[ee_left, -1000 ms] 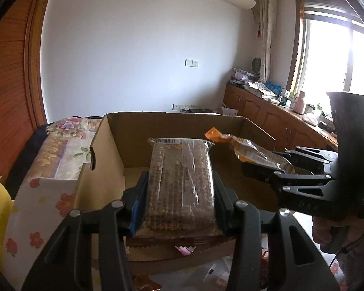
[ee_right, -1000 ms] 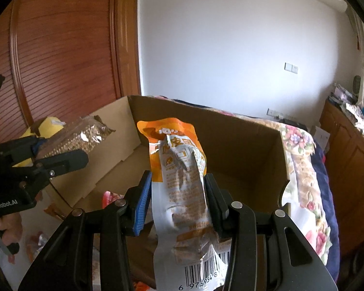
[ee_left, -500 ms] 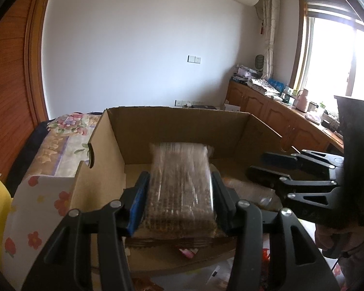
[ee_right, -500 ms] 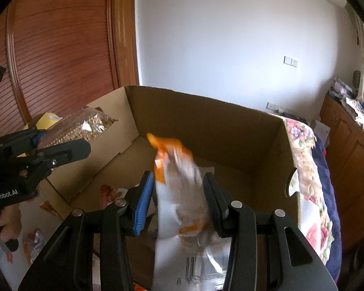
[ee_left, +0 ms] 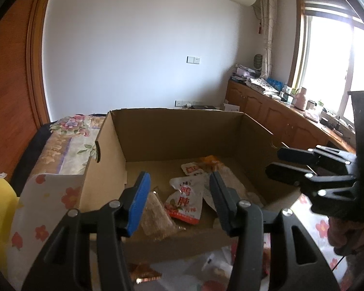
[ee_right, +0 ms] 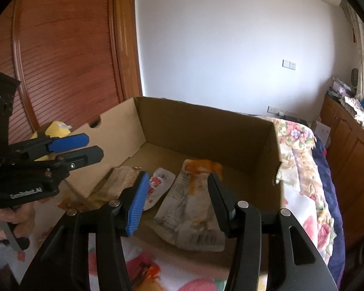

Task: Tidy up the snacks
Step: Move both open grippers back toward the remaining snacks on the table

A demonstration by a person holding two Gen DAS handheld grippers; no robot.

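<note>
**Clear the Box After Release**

Three packets lie on the cardboard box [ee_left: 109, 160] floor: clear cracker pack [ee_left: 155, 215], red-and-white pouch [ee_left: 185, 200], orange-topped bag [ee_right: 194, 201]. Left gripper [ee_left: 179, 189] and right gripper [ee_right: 177, 186], above its near edge, are spread and empty. Withdraw upward, avoiding the wall.

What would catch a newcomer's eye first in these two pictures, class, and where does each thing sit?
The big open cardboard box fills the middle of both views, resting on a flowered cloth. On its floor lie the snack packets: a white and red pouch, a clear pack of brown bars beside it, and a long orange-topped bag. In front, the left gripper and right gripper hang open and empty over the box's near edge.
</note>
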